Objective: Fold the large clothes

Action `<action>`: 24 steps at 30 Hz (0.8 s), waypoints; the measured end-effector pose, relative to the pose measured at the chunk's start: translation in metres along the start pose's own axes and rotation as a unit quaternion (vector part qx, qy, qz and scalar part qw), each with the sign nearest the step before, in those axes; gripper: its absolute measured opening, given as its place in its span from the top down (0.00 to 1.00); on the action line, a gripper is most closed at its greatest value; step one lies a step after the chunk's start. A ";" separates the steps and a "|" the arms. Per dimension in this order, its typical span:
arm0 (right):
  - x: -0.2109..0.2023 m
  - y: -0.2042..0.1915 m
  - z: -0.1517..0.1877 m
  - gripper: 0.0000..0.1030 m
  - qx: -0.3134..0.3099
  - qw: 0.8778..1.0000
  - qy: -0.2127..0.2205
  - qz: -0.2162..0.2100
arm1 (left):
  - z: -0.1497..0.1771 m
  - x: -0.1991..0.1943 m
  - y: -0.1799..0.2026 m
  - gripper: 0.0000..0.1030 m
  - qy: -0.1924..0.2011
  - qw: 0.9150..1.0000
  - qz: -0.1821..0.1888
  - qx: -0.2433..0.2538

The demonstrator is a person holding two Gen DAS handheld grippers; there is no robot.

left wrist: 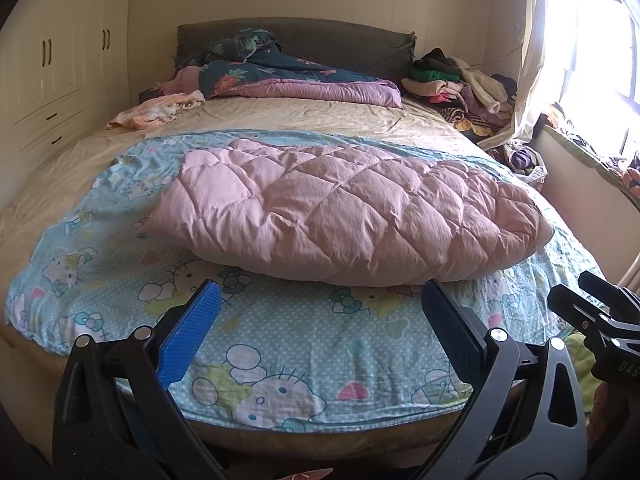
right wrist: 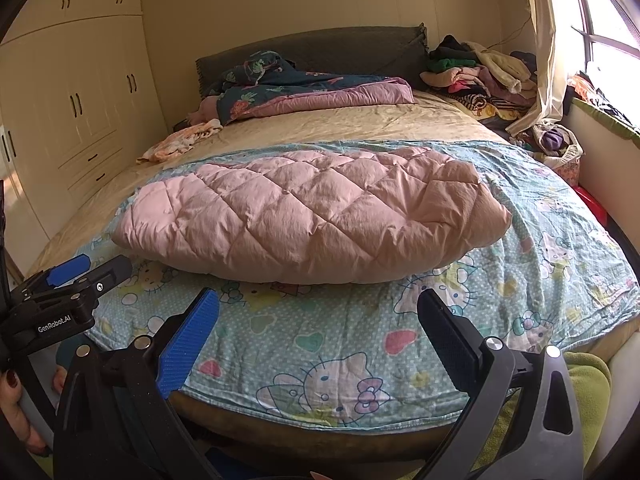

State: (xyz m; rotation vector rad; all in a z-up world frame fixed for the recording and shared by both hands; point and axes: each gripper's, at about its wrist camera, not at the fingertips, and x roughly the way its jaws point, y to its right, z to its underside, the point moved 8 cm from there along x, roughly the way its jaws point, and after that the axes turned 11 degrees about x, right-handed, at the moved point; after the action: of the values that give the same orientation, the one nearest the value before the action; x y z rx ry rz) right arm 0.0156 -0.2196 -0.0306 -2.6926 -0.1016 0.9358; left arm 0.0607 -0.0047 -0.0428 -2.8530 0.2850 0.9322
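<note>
Quilt (left wrist: 344,216) folded on bed – left claw (left wrist: 320,320) released | right claw (right wrist: 320,320) released

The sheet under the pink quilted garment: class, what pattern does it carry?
Light blue sheet with white dots and cartoon cats, clearest in the right wrist view.

Left tool (left wrist: 320,316) and right tool (right wrist: 318,320) both agape, side by side
</note>
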 end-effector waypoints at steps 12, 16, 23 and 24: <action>-0.001 0.000 0.000 0.04 -0.001 1.000 0.000 0.000 | -0.003 -0.003 -0.002 0.09 0.001 1.000 -0.004 -0.002; 0.000 -0.001 0.000 0.04 -0.001 1.000 0.000 0.000 | -0.004 -0.003 -0.003 0.09 0.002 1.000 -0.004 -0.003; -0.001 -0.001 0.000 0.04 -0.001 1.000 0.001 0.001 | -0.004 -0.003 -0.003 0.09 0.001 1.000 -0.005 -0.003; -0.001 -0.001 0.000 0.04 -0.001 1.000 0.001 0.000 | -0.004 -0.003 -0.004 0.09 0.002 1.000 -0.004 -0.004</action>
State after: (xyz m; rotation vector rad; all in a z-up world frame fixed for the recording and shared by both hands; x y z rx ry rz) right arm 0.0150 -0.2187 -0.0298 -2.6956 -0.1017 0.9328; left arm 0.0616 -0.0013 -0.0373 -2.8611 0.2712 0.9295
